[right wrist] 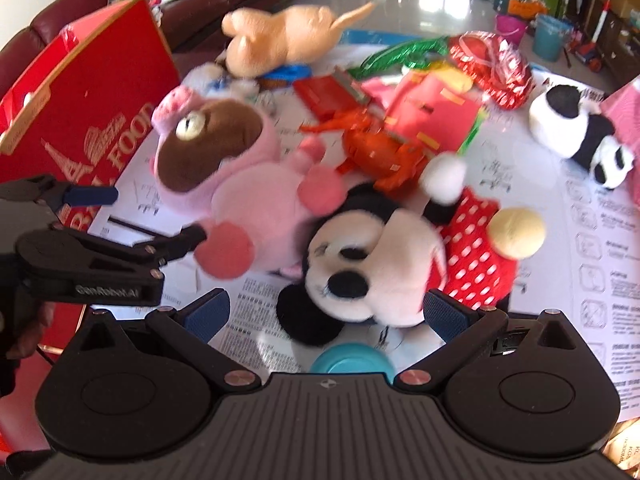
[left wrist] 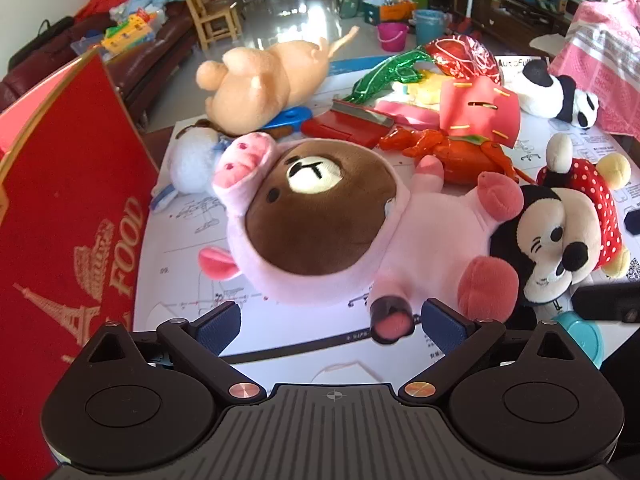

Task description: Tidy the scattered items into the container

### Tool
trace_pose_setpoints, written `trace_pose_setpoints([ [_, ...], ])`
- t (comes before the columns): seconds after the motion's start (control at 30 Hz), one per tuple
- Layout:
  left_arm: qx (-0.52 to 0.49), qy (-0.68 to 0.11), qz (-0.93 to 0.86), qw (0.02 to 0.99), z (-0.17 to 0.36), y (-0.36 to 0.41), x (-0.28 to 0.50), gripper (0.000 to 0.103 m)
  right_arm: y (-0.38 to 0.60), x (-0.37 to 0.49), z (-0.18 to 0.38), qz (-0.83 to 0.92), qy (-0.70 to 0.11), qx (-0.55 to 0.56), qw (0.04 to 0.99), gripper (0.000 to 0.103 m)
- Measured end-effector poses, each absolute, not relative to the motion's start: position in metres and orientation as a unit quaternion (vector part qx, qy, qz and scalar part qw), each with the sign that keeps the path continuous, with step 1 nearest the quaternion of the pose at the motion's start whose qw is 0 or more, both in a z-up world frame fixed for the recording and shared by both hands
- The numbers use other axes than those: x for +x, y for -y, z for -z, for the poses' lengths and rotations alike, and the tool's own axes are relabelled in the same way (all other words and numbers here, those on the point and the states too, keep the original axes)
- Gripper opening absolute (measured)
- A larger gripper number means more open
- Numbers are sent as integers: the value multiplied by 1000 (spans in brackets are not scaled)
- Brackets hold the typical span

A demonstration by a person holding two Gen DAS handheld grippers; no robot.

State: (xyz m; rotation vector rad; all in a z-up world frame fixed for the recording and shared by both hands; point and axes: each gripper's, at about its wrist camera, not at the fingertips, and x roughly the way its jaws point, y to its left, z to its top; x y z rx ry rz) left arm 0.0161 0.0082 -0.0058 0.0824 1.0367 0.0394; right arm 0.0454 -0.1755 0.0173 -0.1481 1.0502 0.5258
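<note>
A red cardboard box (left wrist: 68,216) printed "FOOD" stands open at the table's left; it also shows in the right wrist view (right wrist: 100,92). A brown bear plush in a pink pig suit (left wrist: 320,220) lies just ahead of my open left gripper (left wrist: 332,328), its tail between the fingers. A Minnie Mouse plush (right wrist: 384,256) in a red dotted dress lies just ahead of my open right gripper (right wrist: 326,316). The left gripper (right wrist: 132,220) shows open beside the bear plush (right wrist: 224,168) in the right wrist view. Minnie (left wrist: 560,236) lies right of the bear.
On the paper-covered table (left wrist: 192,216) lie a tan plush (left wrist: 264,84), a panda (left wrist: 556,92), a white plush (left wrist: 192,164), an orange lobster toy (left wrist: 448,148), red foil items (left wrist: 464,56), a pink folder (left wrist: 480,112). A teal lid (right wrist: 352,360) sits near my right gripper.
</note>
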Motion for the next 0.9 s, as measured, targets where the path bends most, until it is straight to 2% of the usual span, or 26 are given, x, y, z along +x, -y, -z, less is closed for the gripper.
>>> trace_pose_setpoints([
  [0.07,33,-498,-8,866,11,-9,23,96,179,52,-23,-239,-486,-65,838,102],
  [0.2,18,-504,6,864,26,-13,29,71,176,65,-30,-243,-468,-49,848,102],
  [0.23,9,-504,8,863,29,-15,28,70,174,68,-32,-247,-463,-47,850,102],
  [0.4,2,-520,3,854,39,-26,25,71,150,91,-34,-270,-442,-50,854,99],
  [0.7,4,-527,-4,850,47,-37,24,79,109,137,8,-279,-497,-43,821,81],
  [0.8,12,-528,4,849,50,-35,24,83,102,140,24,-280,-519,-18,808,69],
  [0.87,21,-525,9,851,52,-32,23,84,96,135,30,-286,-521,-1,804,55],
  [0.9,23,-524,10,852,53,-32,23,84,95,132,31,-288,-514,2,808,52],
])
